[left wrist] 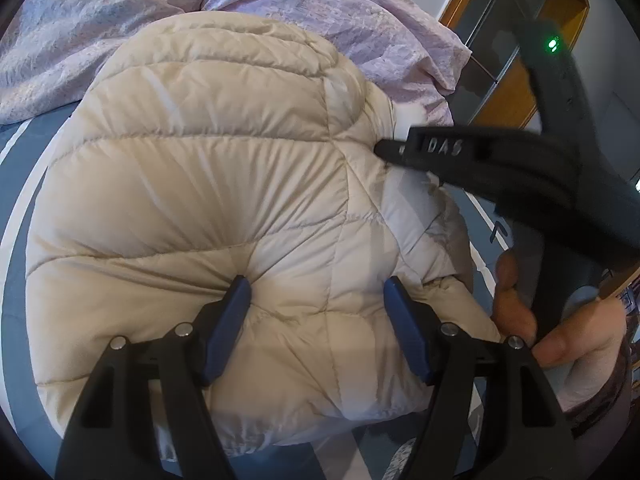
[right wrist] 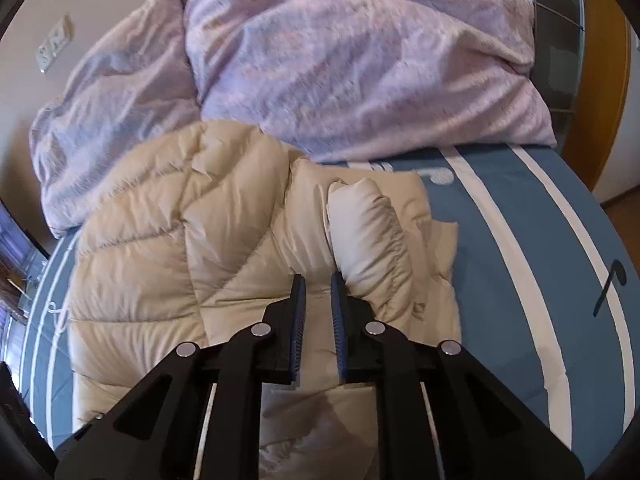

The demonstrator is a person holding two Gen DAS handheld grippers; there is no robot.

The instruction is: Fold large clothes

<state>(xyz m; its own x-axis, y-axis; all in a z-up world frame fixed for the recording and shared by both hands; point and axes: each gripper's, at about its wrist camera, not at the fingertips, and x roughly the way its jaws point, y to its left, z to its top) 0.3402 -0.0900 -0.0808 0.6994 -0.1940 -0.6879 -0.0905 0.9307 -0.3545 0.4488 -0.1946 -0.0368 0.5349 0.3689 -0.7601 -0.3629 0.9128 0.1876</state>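
On the bed (right wrist: 520, 240), whose smooth blue sheet carries white stripes and a dark music-note print, lies a cream quilted down jacket (left wrist: 208, 184), puffy and slightly glossy, stitched into fat horizontal channels that crease and fan into fine wrinkles. In the right wrist view it is bundled into a rounded heap from 9 to 1 o'clock of centre, with one gathered, elastic-edged sleeve cuff (right wrist: 368, 236) standing up as a soft roll. Behind it, at 12 o'clock, a crinkled lilac duvet (right wrist: 352, 64) and a pillow (right wrist: 116, 120) of the same puckered fabric are piled against the wall.

The left gripper (left wrist: 318, 296) has its blue pads spread wide and pressed down into the padding, which dimples around the left pad (left wrist: 232, 312); nothing is pinched between them. The jacket fills that view from 6 to 12 o'clock.

The right gripper (right wrist: 318, 292) has its ribbed blue pads drawn narrow with a slim gap showing, its tips at the base of the cuff; whether fabric is caught between them cannot be told. In the left view it reaches in from 3 o'clock, its black tip touching the jacket's edge.
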